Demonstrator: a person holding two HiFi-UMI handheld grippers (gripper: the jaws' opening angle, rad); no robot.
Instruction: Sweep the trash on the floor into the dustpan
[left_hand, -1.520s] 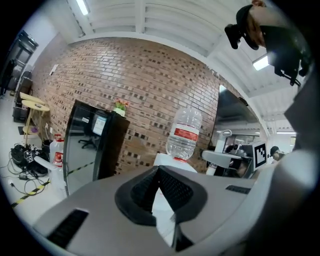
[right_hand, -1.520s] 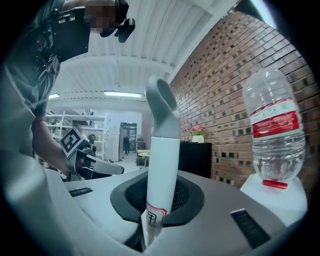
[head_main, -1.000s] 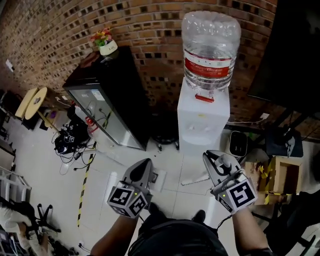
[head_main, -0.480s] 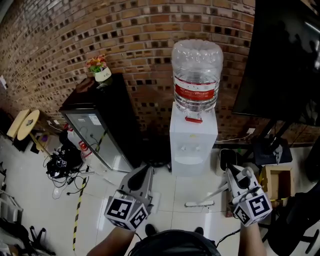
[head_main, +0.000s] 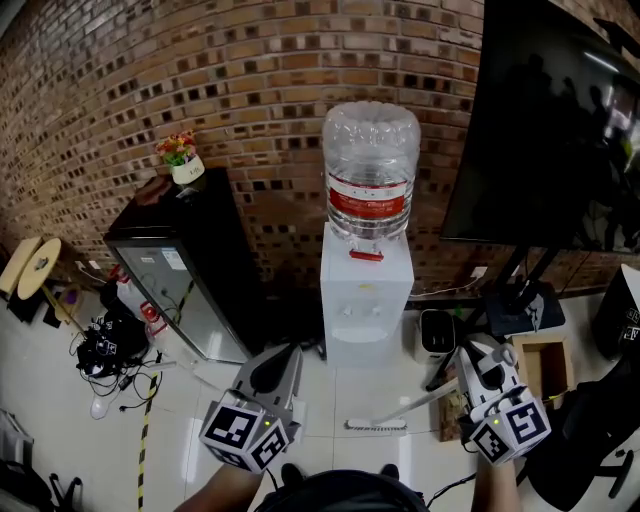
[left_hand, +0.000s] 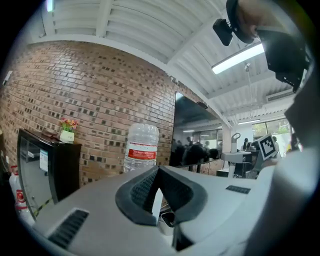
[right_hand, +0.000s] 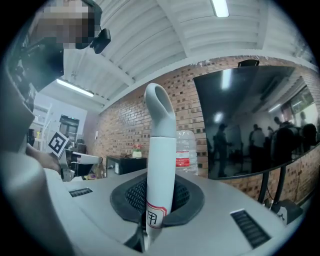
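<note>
My right gripper (head_main: 478, 360) is shut on the white handle of a broom (right_hand: 160, 130). The handle (head_main: 430, 400) slants down to the left, and the brush head (head_main: 378, 425) rests on the white floor tiles in front of the water dispenser. My left gripper (head_main: 283, 358) is at the lower left with its jaws closed on a thin white piece (left_hand: 156, 200), apparently part of the dustpan. A white edge (head_main: 303, 408) shows beside that gripper; the pan itself is mostly hidden under it. No trash is visible on the floor.
A white water dispenser (head_main: 365, 300) with a large bottle stands against the brick wall. A black glass-door cabinet (head_main: 180, 270) with a flower pot is to its left. Also here: a dark screen on a stand (head_main: 560, 140), a cardboard box (head_main: 525, 360), tangled cables (head_main: 105, 350).
The view has lifted and pulled back from the dispenser. My right gripper moved right and lower with the broom. The left gripper stayed at the lower left.
</note>
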